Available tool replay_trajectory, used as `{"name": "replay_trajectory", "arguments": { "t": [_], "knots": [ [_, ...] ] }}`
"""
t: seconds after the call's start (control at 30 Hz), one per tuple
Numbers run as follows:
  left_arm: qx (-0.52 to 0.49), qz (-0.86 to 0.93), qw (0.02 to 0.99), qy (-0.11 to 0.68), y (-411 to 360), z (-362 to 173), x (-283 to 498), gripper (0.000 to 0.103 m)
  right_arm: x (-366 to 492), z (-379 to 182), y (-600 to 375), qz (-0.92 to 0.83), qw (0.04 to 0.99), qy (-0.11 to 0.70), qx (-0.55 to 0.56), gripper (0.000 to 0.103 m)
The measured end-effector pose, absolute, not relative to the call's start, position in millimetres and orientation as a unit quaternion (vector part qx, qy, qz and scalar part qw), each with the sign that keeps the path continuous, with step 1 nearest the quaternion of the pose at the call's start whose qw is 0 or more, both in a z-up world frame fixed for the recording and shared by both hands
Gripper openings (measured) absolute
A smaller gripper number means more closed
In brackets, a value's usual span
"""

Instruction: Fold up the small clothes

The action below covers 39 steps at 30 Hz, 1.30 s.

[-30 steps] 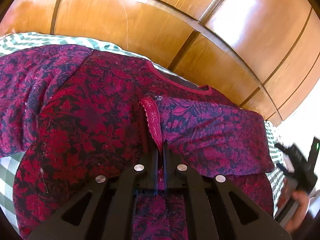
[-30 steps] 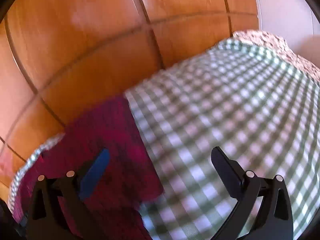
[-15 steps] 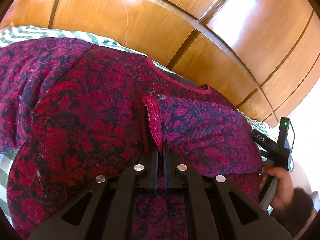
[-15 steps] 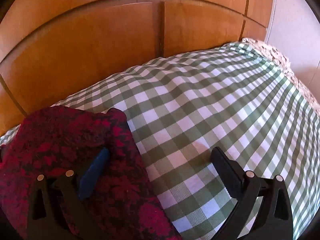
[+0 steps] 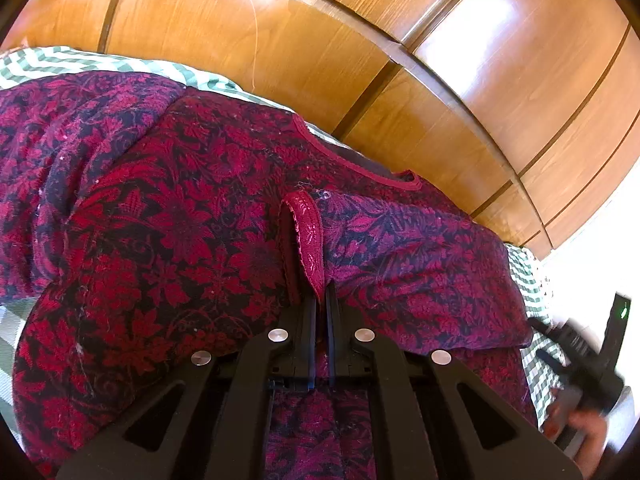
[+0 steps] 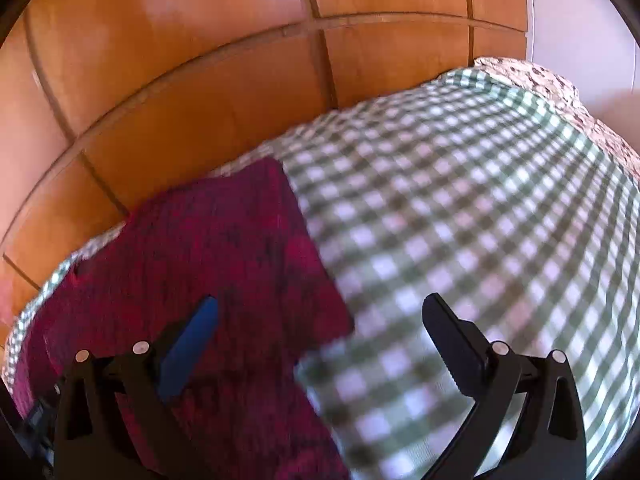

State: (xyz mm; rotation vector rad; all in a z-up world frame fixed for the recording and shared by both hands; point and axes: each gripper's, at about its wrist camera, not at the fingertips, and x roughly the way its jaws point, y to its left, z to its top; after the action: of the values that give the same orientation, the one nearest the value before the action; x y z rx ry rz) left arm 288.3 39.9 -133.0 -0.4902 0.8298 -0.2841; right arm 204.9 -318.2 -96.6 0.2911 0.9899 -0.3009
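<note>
Red floral top (image 5: 180,240) is lying crosswise; the left gripper (image 5: 320,300) is pinching its sleeve cuff (image 5: 308,236), while the right gripper (image 6: 320,320) is hovering wide open above the top's right edge.

Green-checked bed cover (image 6: 460,208); red floral top (image 5: 180,220) spread directly on it.

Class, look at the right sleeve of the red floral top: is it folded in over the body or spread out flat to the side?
Folded in. The sleeve lies across the top's body, its cuff near the middle.
</note>
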Motion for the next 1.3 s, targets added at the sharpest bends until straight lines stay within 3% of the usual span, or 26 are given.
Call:
{"name": "replay_trajectory", "arguments": {
  "t": [0.2,0.3,0.43,0.57,1.1,1.3],
  "knots": [
    [-0.243,-0.14,0.872,0.4,45.5,-130.3,287.7,0.004,201.3,-107.2,-298.6,-0.16,0.87,0.459,0.081,0.101],
    [-0.248,-0.142,0.868,0.407,51.2,-123.4,285.1,0.012,196.1,-107.2,-302.3,-0.155,0.873,0.452,0.095,0.101],
    [-0.247,-0.141,0.868,0.406,57.3,-109.6,267.0,0.066,190.6,-108.6,-312.8,-0.137,0.872,0.449,0.138,0.101],
    [-0.235,-0.118,0.883,0.389,71.8,-97.5,238.0,0.074,193.1,-107.0,-309.1,-0.144,0.876,0.443,0.123,0.101],
    [-0.45,0.136,0.836,0.282,279.8,-105.2,129.8,0.077,192.2,-109.6,-312.6,-0.138,0.877,0.441,0.136,0.101],
    [-0.537,0.198,0.785,0.235,340.8,-125.8,97.5,0.057,192.2,-109.4,-312.7,-0.138,0.876,0.441,0.136,0.101]
  ]
}}
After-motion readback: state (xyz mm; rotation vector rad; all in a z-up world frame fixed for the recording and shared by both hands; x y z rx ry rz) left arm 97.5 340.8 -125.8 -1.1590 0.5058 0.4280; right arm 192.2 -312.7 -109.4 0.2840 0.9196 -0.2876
